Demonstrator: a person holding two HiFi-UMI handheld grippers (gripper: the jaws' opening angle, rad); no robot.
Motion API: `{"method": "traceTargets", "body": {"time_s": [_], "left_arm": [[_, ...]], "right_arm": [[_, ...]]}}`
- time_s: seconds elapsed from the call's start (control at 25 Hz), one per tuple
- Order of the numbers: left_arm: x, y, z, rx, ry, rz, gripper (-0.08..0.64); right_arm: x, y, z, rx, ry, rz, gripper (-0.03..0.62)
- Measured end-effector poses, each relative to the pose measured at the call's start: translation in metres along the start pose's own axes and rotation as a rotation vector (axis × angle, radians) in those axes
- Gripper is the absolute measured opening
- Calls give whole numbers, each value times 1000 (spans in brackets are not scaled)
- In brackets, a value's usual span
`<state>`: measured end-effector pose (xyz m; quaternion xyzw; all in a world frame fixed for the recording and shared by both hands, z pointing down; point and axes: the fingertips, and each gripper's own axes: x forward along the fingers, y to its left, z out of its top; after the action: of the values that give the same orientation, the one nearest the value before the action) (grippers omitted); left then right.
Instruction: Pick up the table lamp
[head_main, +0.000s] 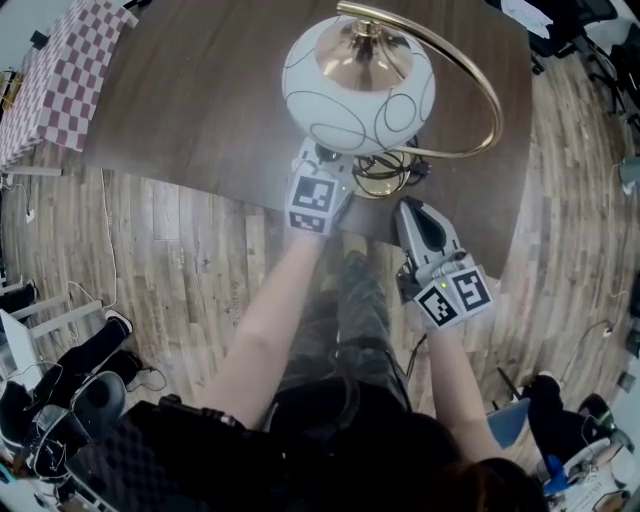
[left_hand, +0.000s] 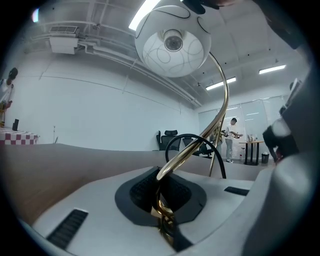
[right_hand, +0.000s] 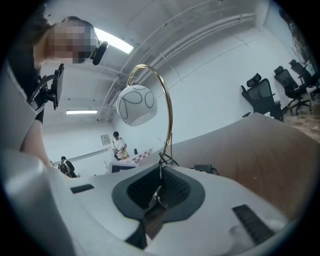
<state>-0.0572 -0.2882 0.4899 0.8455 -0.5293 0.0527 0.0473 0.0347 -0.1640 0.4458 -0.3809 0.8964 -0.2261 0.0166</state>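
Broadly: dark wooden counter fills the top of the head view. Table lamp sits close to its near edge, white line-patterned globe hanging from a brass arc stem. Cannot tell whether the base rests on the wood or has cleared it.

Left hand-held gripper reaches in under the globe, jaws pinching the low end of the brass stem. The left gripper view shows the metal caught between the dark pads. Right hand-held gripper hangs just off the counter edge, apart from the lamp. Its jaws are drawn nearly together with only a slit left, and nothing I can make out is between them.

Black cord lies coiled around the base, beside the left jaws.

Risks, as judged:
- Top-heavy load. One pinch low on a thin, smooth stem may let the lamp swivel or slide in the pads once weight comes on.
- Globe tipping toward the edge, with the floor below, if the lift goes off-vertical.
- Cord loop may snag or drag and jerk the base.
- Right side gives no support as it stands.
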Motion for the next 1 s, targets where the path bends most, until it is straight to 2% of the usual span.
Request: {"method": "traceTargets", "body": {"time_s": [0.04, 0.08, 0.2, 0.32, 0.44, 0.68, 1.0], "left_arm": [[0, 0, 0, -2, 0, 3, 0], [0, 1, 0, -5, 0, 7, 0], [0, 2, 0, -13, 0, 16, 0], [-1, 2, 0, -20, 0, 24, 0], [0, 3, 0, -18, 1, 27, 1], [0, 3, 0, -22, 6, 35, 1], [-2, 4, -2, -21, 6, 43, 1]], "right_arm": [[0, 0, 10, -16, -13, 3, 16], [-1, -1, 20, -31, -27, 7, 52], [-2, 0, 49, -71, -70, 12, 85], [-4, 1, 72, -100, -103, 11, 156], [-5, 1, 93, -140, -135, -6, 199], [-3, 2, 129, -182, -190, -12, 201], [6, 6, 159, -242, -191, -3, 201]]}}
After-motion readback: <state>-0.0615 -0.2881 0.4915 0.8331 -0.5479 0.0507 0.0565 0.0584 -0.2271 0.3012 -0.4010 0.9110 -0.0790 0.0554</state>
